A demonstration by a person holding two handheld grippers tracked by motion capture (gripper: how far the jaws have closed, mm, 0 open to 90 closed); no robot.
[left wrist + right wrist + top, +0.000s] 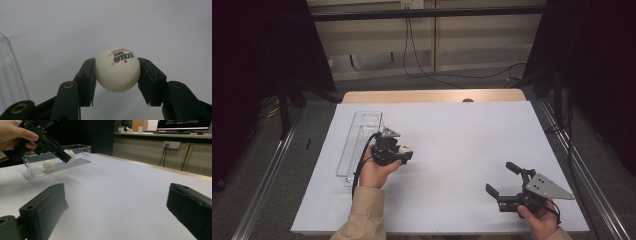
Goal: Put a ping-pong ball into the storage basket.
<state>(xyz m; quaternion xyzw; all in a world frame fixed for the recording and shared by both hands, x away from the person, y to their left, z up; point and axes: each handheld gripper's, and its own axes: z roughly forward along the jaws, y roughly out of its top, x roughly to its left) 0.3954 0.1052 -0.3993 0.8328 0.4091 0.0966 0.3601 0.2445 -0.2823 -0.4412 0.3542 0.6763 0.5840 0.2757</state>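
Ball (117,70) sits between the two black jaws of the left gripper (117,75), one jaw pressed to each side of it, clamped at about its widest part. White table-tennis ball, round, so no long axis; its red and black print faces up and away from the camera in the left gripper view, reading upside down there

High view: left gripper (404,151) held in the left hand (374,172), left of table centre, jaws pointing right with the ball (405,148) at their tip. Whether the ball hangs clear of the white table (462,130) or rests on it, cannot tell from this view; in the right gripper view the ball (69,155) looks lifted above the surface

Tray (359,142): clear plastic, long and narrow, long axis running near to far, just left of the left gripper. In the right gripper view a second ball (48,165) lies inside the tray (82,152), apart from the held one

Right gripper (507,182): near right part of table, held in the right hand (539,222), jaws wide apart, nothing between them, pointing left and far. Well apart from the left gripper
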